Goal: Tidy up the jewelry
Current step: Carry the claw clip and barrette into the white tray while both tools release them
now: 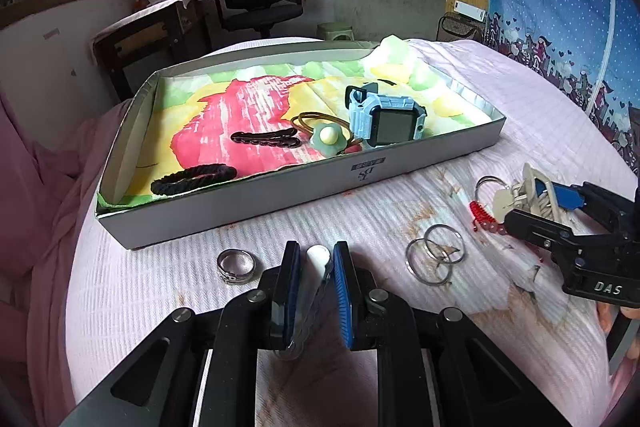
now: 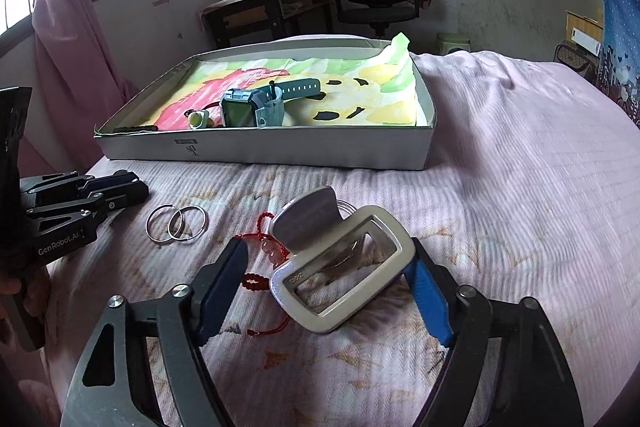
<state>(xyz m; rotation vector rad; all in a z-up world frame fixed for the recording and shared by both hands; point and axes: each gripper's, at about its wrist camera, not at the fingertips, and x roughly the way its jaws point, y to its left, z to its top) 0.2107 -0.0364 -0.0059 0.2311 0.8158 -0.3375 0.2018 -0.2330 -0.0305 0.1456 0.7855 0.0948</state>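
Blue-padded left gripper [image 1: 316, 283] is pinching a white-tipped hair clip [image 1: 318, 263] on the bedspread [image 1: 168, 283], with a silver ring [image 1: 236, 265] lying just left and two hoop rings [image 1: 435, 254] right; a watch [image 1: 384, 117] is sitting in the far tray [image 1: 280, 195]. Right gripper [image 2: 332, 283] is spreading its fingers around a beige claw clip [image 2: 340, 267], its right pad touching it, beside a red bracelet [image 2: 260, 267].

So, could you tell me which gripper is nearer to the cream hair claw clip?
Right. The right gripper has its jaws open around the cream hair claw clip, while the left gripper sits apart, around a white-tipped clip.
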